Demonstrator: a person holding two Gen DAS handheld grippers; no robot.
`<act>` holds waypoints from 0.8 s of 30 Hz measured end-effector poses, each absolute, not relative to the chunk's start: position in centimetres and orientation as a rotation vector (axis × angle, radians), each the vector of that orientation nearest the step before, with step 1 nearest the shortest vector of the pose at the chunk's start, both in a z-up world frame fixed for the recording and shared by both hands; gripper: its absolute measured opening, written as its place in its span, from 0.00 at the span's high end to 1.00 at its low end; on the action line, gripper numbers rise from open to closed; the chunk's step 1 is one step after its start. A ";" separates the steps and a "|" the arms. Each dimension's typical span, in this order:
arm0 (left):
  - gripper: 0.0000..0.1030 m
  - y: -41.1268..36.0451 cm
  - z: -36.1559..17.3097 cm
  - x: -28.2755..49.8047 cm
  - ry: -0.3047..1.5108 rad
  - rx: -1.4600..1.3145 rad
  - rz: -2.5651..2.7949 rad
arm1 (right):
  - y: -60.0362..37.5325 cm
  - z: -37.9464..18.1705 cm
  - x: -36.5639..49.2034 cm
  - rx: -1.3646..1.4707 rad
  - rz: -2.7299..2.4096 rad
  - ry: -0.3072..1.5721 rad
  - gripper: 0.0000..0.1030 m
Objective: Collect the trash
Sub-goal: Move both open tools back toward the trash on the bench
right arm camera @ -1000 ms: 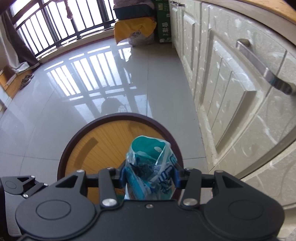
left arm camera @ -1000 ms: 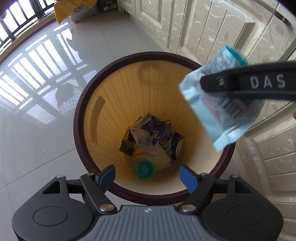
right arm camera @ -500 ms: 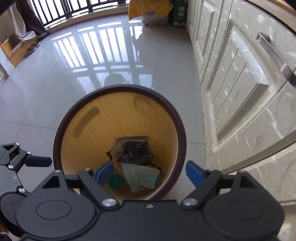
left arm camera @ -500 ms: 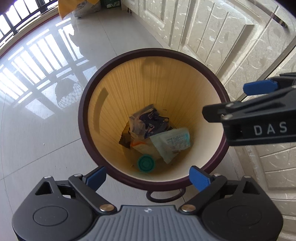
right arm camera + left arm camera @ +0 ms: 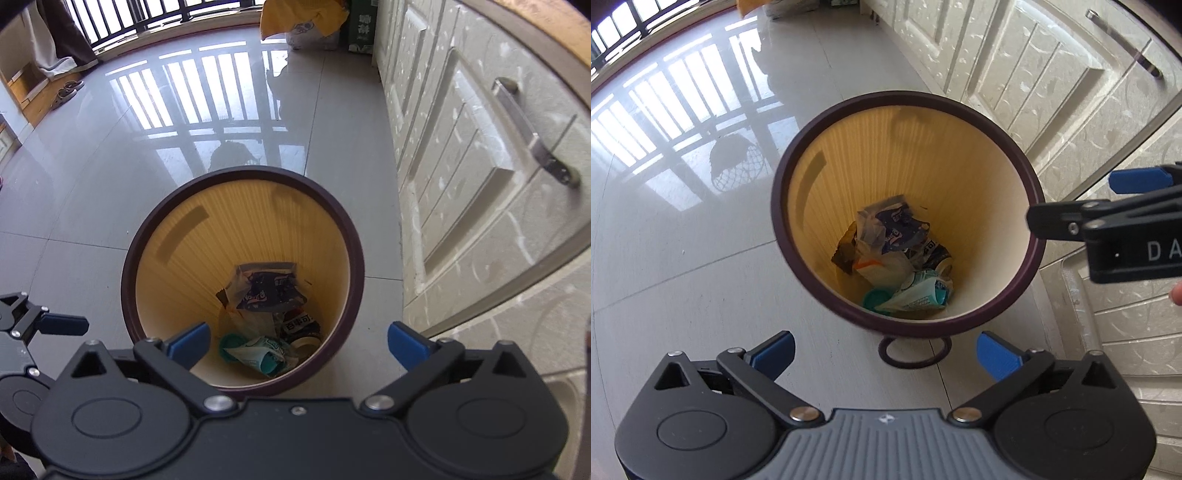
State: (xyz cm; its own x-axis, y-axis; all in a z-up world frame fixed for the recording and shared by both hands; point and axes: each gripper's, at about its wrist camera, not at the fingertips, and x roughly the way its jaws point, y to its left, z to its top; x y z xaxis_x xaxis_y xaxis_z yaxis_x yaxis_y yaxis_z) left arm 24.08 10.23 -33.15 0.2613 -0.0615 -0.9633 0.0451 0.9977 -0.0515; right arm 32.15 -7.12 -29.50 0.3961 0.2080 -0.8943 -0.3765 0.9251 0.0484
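A round bin with a dark brown rim point(image 5: 820, 122) point(image 5: 147, 225) and yellow ribbed inside stands on the floor by the cabinets. At its bottom lie a teal-and-white packet point(image 5: 919, 293) point(image 5: 258, 354), a dark snack wrapper point(image 5: 897, 229) point(image 5: 269, 288), a can point(image 5: 938, 258) and a teal lid point(image 5: 875, 297). My left gripper point(image 5: 884, 350) is open and empty, above the bin's near edge. My right gripper point(image 5: 297, 343) is open and empty over the bin; it shows at the right in the left wrist view point(image 5: 1108, 221).
White cabinet doors with metal handles point(image 5: 532, 133) run along the right, close to the bin. A glossy tiled floor point(image 5: 110, 166) stretches left and back to balcony railings. A yellow bag point(image 5: 303, 18) and boxes stand at the far end. A dark ring point(image 5: 914, 350) lies by the bin's base.
My right gripper opened and the teal-and-white packet dropped into the bin, where it now lies at the bottom. Both grippers have drawn back a little from the bin.
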 end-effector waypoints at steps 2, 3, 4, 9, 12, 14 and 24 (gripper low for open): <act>0.00 10.5 -32.6 23.7 1.297 -0.022 -0.063 | -7.2 -29.1 31.8 -0.177 0.368 1.102 0.00; 0.00 10.7 -32.3 23.5 1.293 -0.025 -0.055 | -7.2 -28.9 31.7 -0.181 0.366 1.101 0.00; 0.00 10.9 -31.9 23.3 1.288 -0.031 -0.047 | -7.3 -28.7 31.5 -0.188 0.363 1.098 0.00; 0.00 12.3 -29.9 22.3 1.262 -0.064 0.002 | -7.4 -27.2 30.6 -0.194 0.354 1.080 0.00; 0.00 12.9 -28.6 21.8 1.244 -0.074 0.028 | -7.5 -26.4 30.0 -0.201 0.357 1.074 0.00; 0.00 13.2 -27.9 21.4 1.233 -0.083 0.044 | -7.5 -25.9 29.7 -0.201 0.358 1.074 0.00; 0.00 14.3 -24.7 19.3 1.179 -0.145 0.119 | -8.1 -23.1 27.1 -0.236 0.350 1.045 0.00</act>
